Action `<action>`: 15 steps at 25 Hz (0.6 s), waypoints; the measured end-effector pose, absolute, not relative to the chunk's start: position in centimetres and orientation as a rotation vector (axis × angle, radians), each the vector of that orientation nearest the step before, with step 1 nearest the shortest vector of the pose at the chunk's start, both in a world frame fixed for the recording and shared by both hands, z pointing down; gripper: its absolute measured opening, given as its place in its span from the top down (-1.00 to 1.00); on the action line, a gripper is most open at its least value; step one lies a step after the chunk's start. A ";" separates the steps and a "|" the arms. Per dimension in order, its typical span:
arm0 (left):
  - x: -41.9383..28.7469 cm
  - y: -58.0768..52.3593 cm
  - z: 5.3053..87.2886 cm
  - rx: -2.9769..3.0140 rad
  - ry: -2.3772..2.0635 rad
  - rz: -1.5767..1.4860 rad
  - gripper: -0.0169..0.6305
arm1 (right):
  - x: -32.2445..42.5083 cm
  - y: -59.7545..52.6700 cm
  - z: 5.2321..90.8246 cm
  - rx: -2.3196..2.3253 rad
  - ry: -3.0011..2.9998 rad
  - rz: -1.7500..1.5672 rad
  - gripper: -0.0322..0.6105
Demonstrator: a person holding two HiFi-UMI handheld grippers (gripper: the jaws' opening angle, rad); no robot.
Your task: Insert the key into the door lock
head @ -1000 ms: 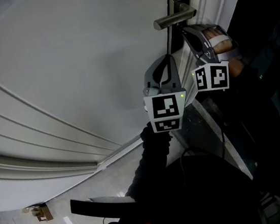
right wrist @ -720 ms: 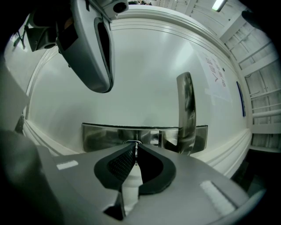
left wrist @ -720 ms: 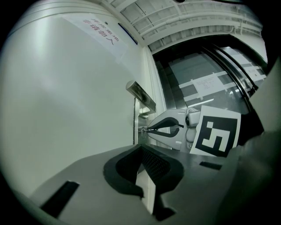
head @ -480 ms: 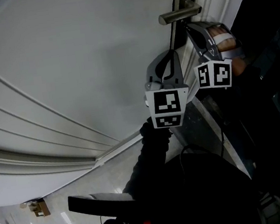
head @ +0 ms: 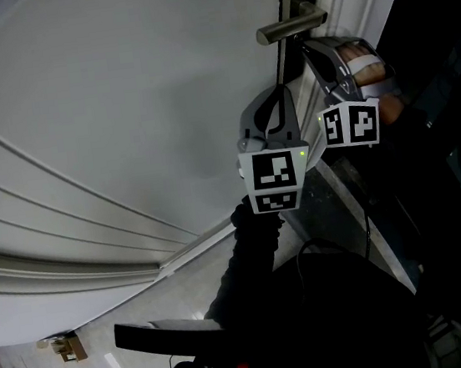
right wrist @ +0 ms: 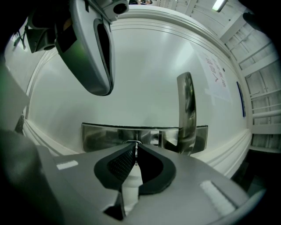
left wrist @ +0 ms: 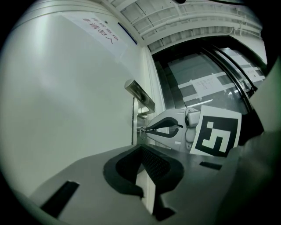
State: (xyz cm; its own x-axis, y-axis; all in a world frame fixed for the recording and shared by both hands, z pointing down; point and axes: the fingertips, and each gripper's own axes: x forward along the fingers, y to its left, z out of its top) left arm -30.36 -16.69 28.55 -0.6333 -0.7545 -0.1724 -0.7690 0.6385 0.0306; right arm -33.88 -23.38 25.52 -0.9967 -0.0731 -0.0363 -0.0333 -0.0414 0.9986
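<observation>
Right gripper (right wrist: 136,148) had its fingers (right wrist: 118,162) clamped on the key (left wrist: 149,129), with the blade edge-on between the pads. It was aimed at the lock plate (right wrist: 105,136), which sat at the free edge of the door (head: 120,109), just under the handle (head: 289,24). In the left gripper view the key tip sat at the lock cylinder (right wrist: 130,142), touching or just entering (no view showed how deep).

Left gripper (left wrist: 141,148) hung beside the right one, off the door face. Its fingers were closed on nothing and it was doing no work.

My read on doing the insertion well:
- Get the blade square to the plate in pitch and yaw before pushing. The right gripper view was good for centring and the left gripper view gave the side-on angle.
- Match the blade's roll to the slot, then push straight along the blade axis, slow and light.
- If it stalled, I'd back off a touch and re-align, not force it. The pads held only a thin strip of metal, so the key would likely pivot in the grip.
- Keep the upper finger clear of the handle.
- The door looked free to swing under the push, so the left gripper could steady the door's edge.
</observation>
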 end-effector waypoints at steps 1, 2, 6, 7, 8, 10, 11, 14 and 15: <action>-30.3 -16.7 28.5 -1.271 2.709 0.153 0.94 | -33.9 -23.4 25.5 0.121 -2.156 -2.245 0.86; -30.3 -16.7 28.5 -1.272 2.708 0.155 0.94 | -33.9 -23.4 25.5 0.121 -2.157 -2.245 0.86; -30.2 -16.6 28.4 -1.265 2.710 0.156 0.95 | -33.9 -23.3 25.7 0.114 -2.160 -2.242 0.86; -30.2 -16.6 28.4 -1.265 2.709 0.157 0.94 | -33.9 -23.3 25.7 0.115 -2.162 -2.240 0.86; -30.2 -16.6 28.3 -1.266 2.708 0.159 0.94 | -33.9 -23.3 25.7 0.116 -2.164 -2.240 0.86; -30.2 -16.6 28.3 -1.266 2.707 0.162 0.94 | -33.9 -23.3 25.7 0.117 -2.165 -2.239 0.86; -30.2 -16.6 28.2 -1.265 2.706 0.164 0.94 | -33.9 -23.3 25.7 0.116 -2.164 -2.241 0.86; -30.3 -16.7 28.2 -1.261 2.703 0.162 0.94 | -34.0 -23.3 25.6 0.118 -2.162 -2.250 0.86; -30.3 -16.7 28.1 -1.260 2.702 0.161 0.94 | -33.9 -23.3 25.6 0.119 -2.162 -2.251 0.86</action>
